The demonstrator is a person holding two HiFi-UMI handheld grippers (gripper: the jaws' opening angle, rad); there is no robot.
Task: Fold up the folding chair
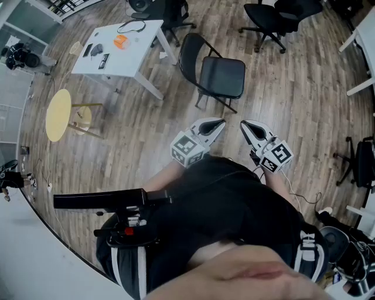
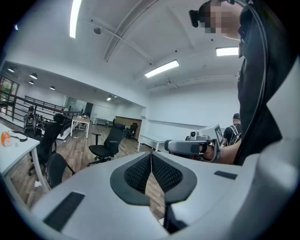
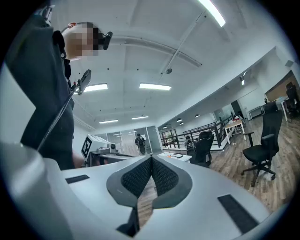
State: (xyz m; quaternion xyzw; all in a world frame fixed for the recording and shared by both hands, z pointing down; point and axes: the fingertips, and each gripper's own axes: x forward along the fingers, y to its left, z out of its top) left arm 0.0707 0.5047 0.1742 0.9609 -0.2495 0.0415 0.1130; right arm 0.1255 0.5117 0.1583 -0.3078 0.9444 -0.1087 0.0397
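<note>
A black folding chair stands unfolded on the wooden floor, ahead of me in the head view; its round backrest also shows at the left edge of the left gripper view. My left gripper and right gripper are held side by side near my body, a short way in front of the chair's seat and apart from it. Both are shut with nothing between the jaws. From the left gripper view I see the right gripper beside it. The chair is out of the right gripper view.
A white table with small items stands at the far left, with a round yellow stool nearer. Black office chairs stand at the back. More white tables are at the right. A black rig hangs by my body.
</note>
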